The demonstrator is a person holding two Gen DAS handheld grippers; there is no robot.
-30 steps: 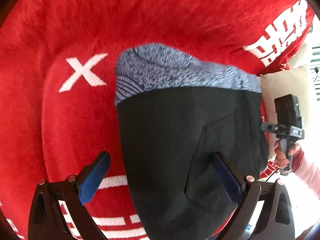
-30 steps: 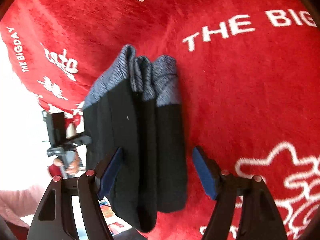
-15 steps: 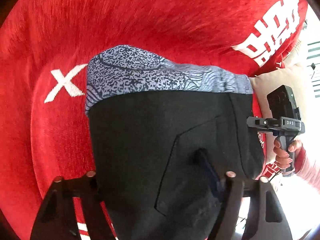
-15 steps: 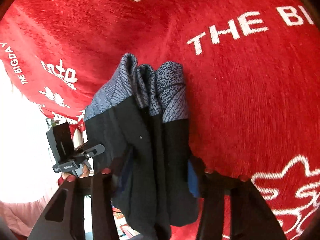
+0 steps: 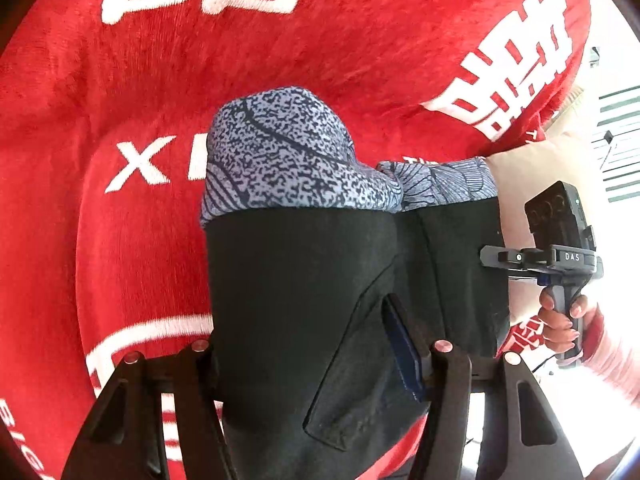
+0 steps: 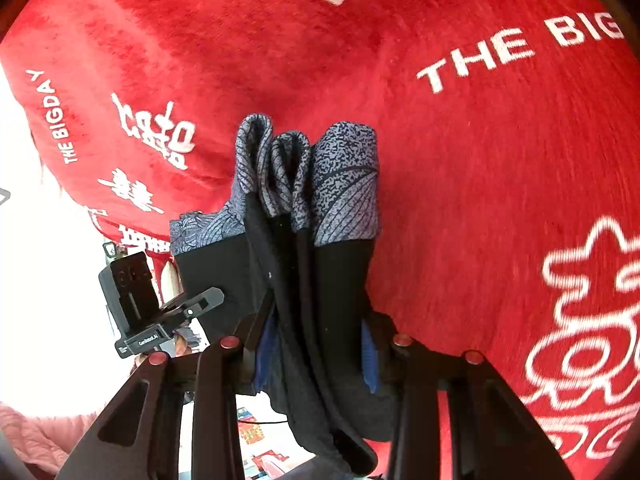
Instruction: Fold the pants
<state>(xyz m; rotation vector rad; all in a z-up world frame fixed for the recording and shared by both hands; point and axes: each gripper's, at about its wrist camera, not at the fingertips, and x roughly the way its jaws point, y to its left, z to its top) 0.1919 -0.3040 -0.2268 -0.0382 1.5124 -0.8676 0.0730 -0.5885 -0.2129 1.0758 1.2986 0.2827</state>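
Folded black pants [image 5: 300,280] with a blue-grey patterned band [image 5: 280,168] hang bunched over a red blanket [image 5: 360,60]. My left gripper [image 5: 304,340] has its jaws closing on the black fabric; the blue right pad [image 5: 400,348] presses into it and the left pad is hidden behind the cloth. In the right wrist view the pants [image 6: 340,280] show as several layers with the band [image 6: 344,184] at the far end. My right gripper [image 6: 316,344] is closing on those layers, and both blue pads [image 6: 368,356] squeeze the stack.
The red blanket [image 6: 480,180] with white lettering fills most of both views. A beige cushion [image 5: 520,184] lies at its right edge. A person's hand [image 5: 560,320] in a pink sleeve [image 5: 612,352] holds the other gripper's handle. Bright floor with small coloured items [image 6: 256,436] shows below.
Both grippers went from open around the pants to squeezing them. The pants have bunched narrower and risen off the blanket with both hands.
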